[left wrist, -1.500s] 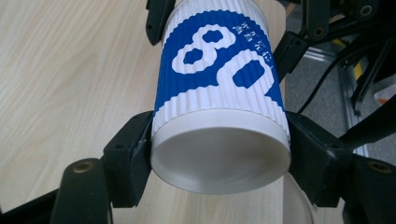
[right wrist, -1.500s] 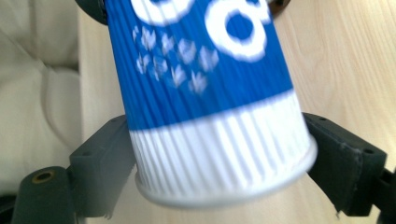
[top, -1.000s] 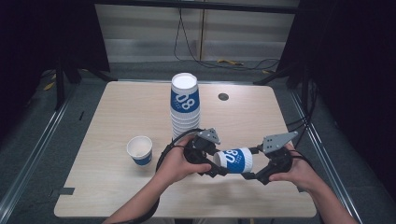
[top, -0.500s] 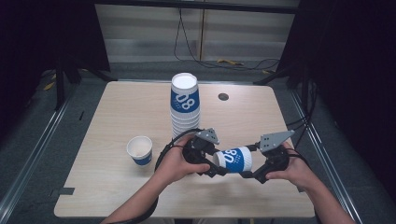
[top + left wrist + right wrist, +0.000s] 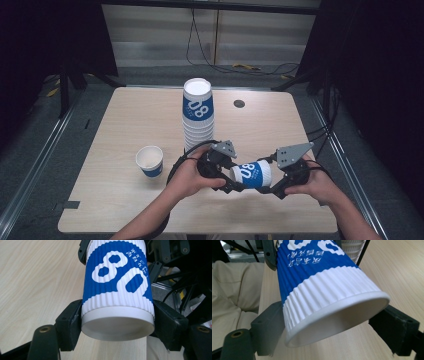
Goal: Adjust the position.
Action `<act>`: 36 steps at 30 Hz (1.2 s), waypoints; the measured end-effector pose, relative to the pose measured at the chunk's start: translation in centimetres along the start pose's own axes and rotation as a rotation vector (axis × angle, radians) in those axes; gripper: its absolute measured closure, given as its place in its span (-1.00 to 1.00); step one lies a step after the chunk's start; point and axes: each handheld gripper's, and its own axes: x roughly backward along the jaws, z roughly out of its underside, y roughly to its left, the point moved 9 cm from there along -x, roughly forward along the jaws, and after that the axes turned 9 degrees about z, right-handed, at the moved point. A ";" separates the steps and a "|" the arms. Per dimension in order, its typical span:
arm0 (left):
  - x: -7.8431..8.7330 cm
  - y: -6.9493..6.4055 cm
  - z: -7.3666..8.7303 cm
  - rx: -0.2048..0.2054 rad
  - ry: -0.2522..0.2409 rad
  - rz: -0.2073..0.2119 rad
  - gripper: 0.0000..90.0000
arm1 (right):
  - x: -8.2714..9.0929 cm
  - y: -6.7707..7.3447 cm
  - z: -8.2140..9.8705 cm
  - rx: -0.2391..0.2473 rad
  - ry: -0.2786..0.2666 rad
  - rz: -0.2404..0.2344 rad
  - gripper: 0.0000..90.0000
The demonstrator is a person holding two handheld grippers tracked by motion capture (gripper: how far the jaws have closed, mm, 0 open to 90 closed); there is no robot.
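A blue-and-white ribbed paper cup [image 5: 252, 174] lies on its side in the air over the table's near edge, between the two grippers. My left gripper [image 5: 235, 180] is shut on its base end; both pads press the cup [image 5: 117, 290] just above the white bottom ring. From the other side, my right gripper [image 5: 272, 185] holds the mouth end. Its jaws have just been closing on the cup [image 5: 324, 277], and both pads now meet the wall near the rim.
A tall stack of the same cups [image 5: 198, 115] stands upside down in the middle of the wooden table [image 5: 125, 120], just beyond the grippers. One cup [image 5: 150, 161] stands upright to the left. A small dark disc [image 5: 239, 103] sits at the far side.
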 end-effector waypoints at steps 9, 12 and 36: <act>-0.4 0.0 0.2 -0.037 0.051 -0.028 -0.38 | 0.4 0.5 0.3 0.032 0.041 -0.023 -0.59; -0.4 -0.2 0.1 -0.025 0.043 -0.014 -0.35 | 0.4 0.3 0.1 -0.026 0.017 -0.020 -0.72; -1.1 -0.3 1.1 -0.133 0.264 -0.123 -0.53 | 1.0 -0.3 1.0 0.094 0.126 0.034 -0.55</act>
